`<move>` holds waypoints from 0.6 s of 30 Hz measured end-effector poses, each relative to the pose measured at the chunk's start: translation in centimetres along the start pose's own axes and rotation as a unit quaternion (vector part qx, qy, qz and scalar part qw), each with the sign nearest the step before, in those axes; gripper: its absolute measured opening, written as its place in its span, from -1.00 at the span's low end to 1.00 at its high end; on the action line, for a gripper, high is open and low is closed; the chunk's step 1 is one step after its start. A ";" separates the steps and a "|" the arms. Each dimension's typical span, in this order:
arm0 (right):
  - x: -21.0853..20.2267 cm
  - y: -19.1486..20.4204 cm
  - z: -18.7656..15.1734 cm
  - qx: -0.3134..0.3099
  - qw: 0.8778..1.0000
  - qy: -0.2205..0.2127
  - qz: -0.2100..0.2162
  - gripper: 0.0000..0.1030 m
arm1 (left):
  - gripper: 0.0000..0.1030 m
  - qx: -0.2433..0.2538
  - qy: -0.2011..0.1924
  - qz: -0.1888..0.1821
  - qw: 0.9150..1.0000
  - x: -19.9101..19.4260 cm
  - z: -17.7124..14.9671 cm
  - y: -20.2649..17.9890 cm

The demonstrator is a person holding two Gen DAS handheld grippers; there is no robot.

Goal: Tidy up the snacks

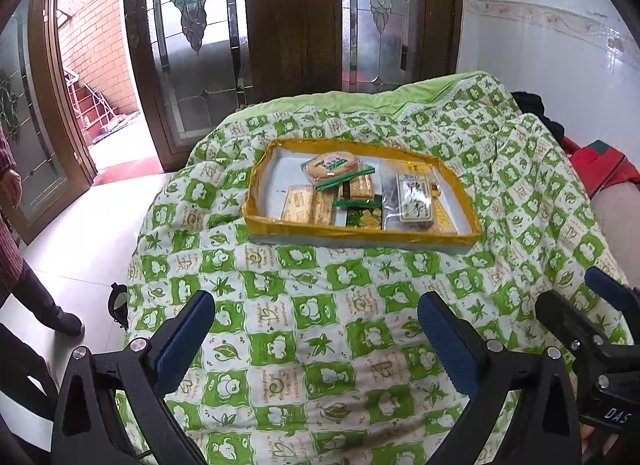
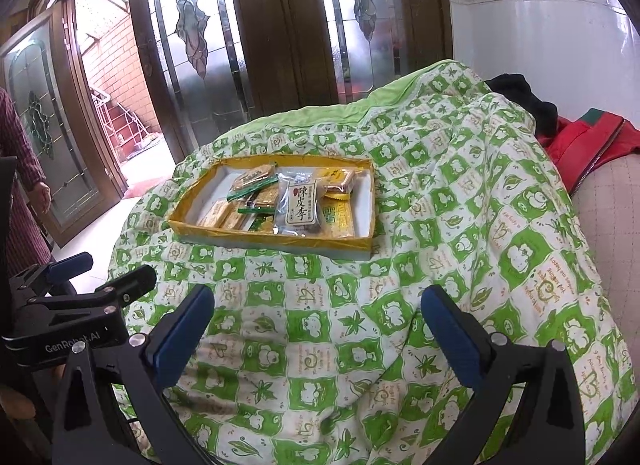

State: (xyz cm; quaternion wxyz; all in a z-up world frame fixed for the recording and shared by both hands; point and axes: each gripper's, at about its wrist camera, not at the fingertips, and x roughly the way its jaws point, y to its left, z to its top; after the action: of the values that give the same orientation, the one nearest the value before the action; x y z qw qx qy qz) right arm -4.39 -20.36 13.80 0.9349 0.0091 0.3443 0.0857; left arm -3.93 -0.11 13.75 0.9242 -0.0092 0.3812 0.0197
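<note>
On the green-and-white quilt, a shallow yellow-edged tray lay flat, holding the snacks: a round biscuit pack at its far side, a clear packet with a printed label toward its right end, and yellow and green wrappers overlapping between them. Nearer than the tray, the left claw and the right claw hung over bare quilt, both spread wide and holding nothing, well apart from the tray. Left of the tray, beyond the quilt's edge, a person's hand showed beside the open door.
</note>
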 end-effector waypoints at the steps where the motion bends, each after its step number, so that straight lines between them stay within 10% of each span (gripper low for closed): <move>1: 0.0 -0.1 0.1 0.001 1.000 0.000 0.000 1.00 | 0.98 -0.001 -0.001 -0.001 1.000 -0.1 0.1 0.0; 18: -0.1 0.1 0.0 -0.001 1.000 0.003 0.001 1.00 | 0.98 0.007 -0.009 0.000 1.000 -0.4 0.0 -0.5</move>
State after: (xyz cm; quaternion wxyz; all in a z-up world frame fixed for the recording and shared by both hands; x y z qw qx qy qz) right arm -4.52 -20.24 13.87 0.9337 0.0083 0.3472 0.0875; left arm -4.20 -0.60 14.08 0.9278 -0.0025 0.3727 0.0168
